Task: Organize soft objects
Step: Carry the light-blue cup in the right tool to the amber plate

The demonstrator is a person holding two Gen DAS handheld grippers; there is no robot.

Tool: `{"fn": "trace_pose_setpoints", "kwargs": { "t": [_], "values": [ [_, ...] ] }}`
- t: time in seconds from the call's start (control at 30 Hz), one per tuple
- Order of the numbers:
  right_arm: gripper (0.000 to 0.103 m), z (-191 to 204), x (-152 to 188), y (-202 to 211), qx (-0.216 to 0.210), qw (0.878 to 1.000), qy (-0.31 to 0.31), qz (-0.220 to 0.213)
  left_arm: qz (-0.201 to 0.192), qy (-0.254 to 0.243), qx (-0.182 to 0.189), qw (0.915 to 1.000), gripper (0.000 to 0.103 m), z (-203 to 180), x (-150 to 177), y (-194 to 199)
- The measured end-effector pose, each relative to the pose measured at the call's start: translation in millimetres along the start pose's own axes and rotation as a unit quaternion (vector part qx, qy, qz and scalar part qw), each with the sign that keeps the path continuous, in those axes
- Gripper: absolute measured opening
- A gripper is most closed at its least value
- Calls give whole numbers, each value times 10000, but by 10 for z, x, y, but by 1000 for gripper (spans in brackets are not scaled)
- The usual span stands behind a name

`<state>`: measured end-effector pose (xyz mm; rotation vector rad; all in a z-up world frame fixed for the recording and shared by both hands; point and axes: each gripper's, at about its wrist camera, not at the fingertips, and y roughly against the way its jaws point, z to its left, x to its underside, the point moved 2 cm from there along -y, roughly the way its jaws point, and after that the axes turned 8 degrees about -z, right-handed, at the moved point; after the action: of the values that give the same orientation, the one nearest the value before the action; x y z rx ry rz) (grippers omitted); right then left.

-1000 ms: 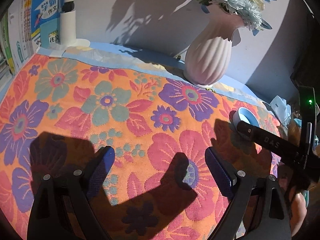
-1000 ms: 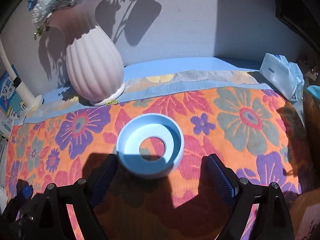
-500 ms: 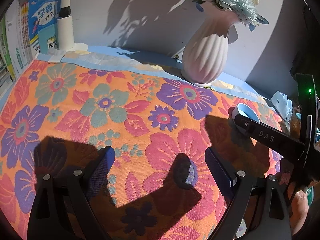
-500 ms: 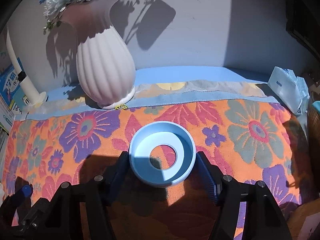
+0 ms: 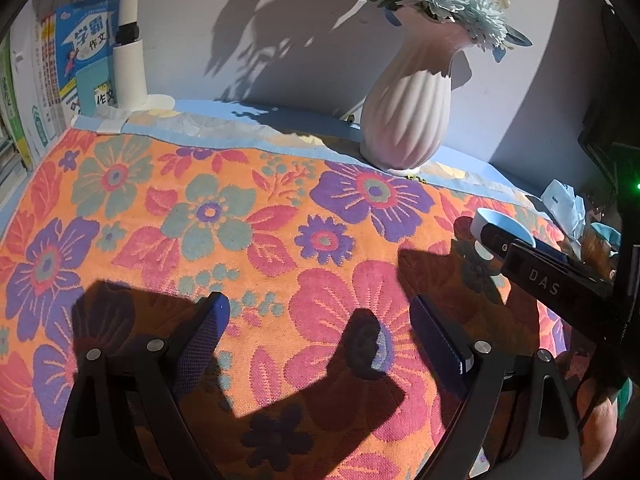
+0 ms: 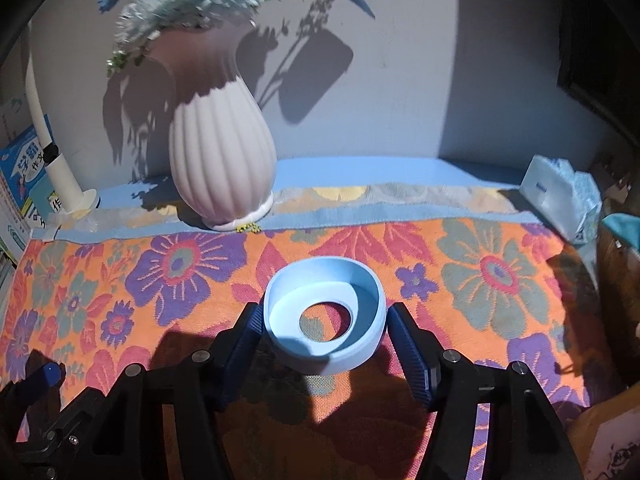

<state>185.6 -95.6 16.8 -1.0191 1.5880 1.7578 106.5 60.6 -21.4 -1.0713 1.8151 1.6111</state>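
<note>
A light blue soft ring (image 6: 332, 360) sits between the fingers of my right gripper (image 6: 325, 316), whose jaws are closing, both blue pads touching its sides. The ring is tilted, with its near edge off the flowered cloth (image 6: 480, 272). In the left wrist view the same ring (image 5: 502, 226) shows at the right edge, partly behind a black finger (image 5: 520, 264) of the right gripper. My left gripper (image 5: 318, 306) is held open over the cloth (image 5: 240, 220), with nothing between its pads.
A ribbed pink vase (image 6: 222, 160) with flowers stands at the back, against the wall. A tissue pack (image 6: 560, 196) lies at the back right. A white lamp post (image 5: 128, 60) and upright books (image 5: 80, 48) stand at the back left.
The right jaws have closed in from wide apart onto the blue ring's sides, and the ring now sits tilted. The left gripper has stayed open in place.
</note>
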Motion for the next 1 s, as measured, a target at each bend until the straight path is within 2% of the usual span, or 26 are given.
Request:
{"fn": "trace_pose_setpoints", "kwargs": {
  "t": [0.23, 0.53, 0.6, 0.7, 0.87, 1.0],
  "values": [
    [63, -52, 71, 193, -78, 9998, -141, -131, -33, -2, -3, 10000, 91, -3, 4, 13],
    [63, -214, 410, 758, -248, 9987, -445, -57, -258, -129, -245, 9993, 91, -74, 33, 176],
    [63, -269, 503, 906, -230, 9988, -436, -64, -340, -121, -88, 9993, 91, -135, 75, 296],
    [63, -373, 611, 1100, -183, 9988, -446, -65, -237, -34, 259, 9994, 91, -276, 217, 428],
    [63, -616, 778, 1533, -179, 9982, -552, -165, -262, -442, 368, 9980, 91, -606, 398, 623],
    [63, -806, 941, 1831, -77, 9981, -572, -230, -260, -364, 570, 9974, 91, -783, 457, 694]
  ]
}}
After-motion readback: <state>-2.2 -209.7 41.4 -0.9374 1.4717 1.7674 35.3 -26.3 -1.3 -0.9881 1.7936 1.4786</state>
